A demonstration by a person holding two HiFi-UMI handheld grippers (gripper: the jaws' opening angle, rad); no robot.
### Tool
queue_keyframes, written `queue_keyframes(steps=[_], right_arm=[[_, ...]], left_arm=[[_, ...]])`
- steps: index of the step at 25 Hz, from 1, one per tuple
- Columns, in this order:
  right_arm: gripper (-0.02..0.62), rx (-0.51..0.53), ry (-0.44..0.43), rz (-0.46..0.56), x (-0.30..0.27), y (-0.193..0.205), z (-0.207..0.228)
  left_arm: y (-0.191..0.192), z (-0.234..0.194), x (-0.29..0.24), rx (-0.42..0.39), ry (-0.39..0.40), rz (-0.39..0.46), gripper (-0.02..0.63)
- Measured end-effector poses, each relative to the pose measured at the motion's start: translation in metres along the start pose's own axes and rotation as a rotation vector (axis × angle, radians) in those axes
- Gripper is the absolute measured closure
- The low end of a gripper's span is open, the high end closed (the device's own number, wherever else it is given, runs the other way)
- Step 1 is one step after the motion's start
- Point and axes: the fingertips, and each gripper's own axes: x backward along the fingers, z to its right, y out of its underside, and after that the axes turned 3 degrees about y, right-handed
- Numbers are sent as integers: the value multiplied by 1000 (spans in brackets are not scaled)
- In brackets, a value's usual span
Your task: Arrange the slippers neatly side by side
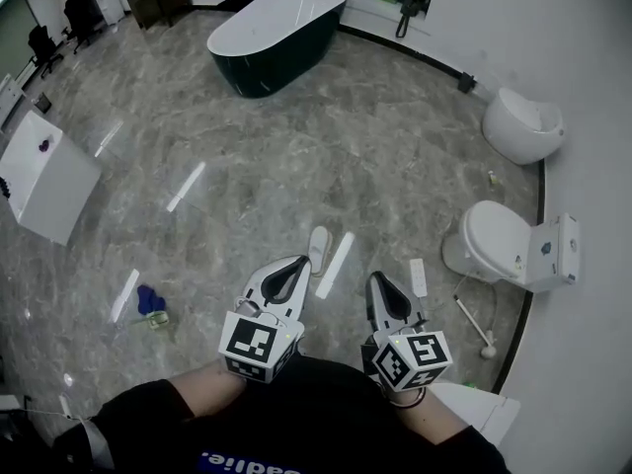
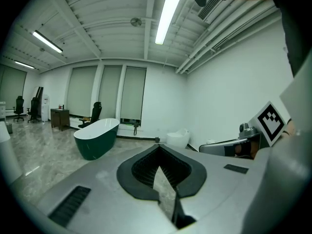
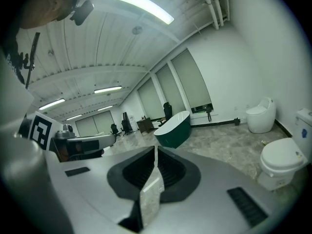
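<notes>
Left gripper [image 1: 299, 262]: jaws closed, nothing held. Right gripper [image 1: 374, 278]: jaws closed, nothing held. White slipper [image 1: 318, 248] on floor [image 1: 257, 156], just ahead of left gripper.

The grey marble floor [image 1: 395, 156] carries a dark green bathtub [image 1: 276, 33] at the far end, an egg-shaped toilet [image 1: 523, 124] and a lidded toilet [image 1: 499, 245] along the right wall, a white slipper [image 1: 318, 249] near the middle, a second slipper [image 1: 418, 276] near the lidded toilet, and a blue cloth [image 1: 150, 299] at the left.
</notes>
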Motion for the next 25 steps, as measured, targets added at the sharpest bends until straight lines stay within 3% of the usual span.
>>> queue_keyframes(steps=[8,12,17,25], right_arm=[[591,-15,96,-54,-115,-12,-20],[566,-29,124,-89,-153,-7,-23],[565,-33,131,-137,-183,1,-19],[549,-52,90,-214,-215,30,12]], left_arm=[[4,-116,-44,22,102,-24,604],[9,-158,-63,38,109,-22,604],[29,-172,-82,51,137,-81,604],[48,-177,-114,52,98,-110,604]])
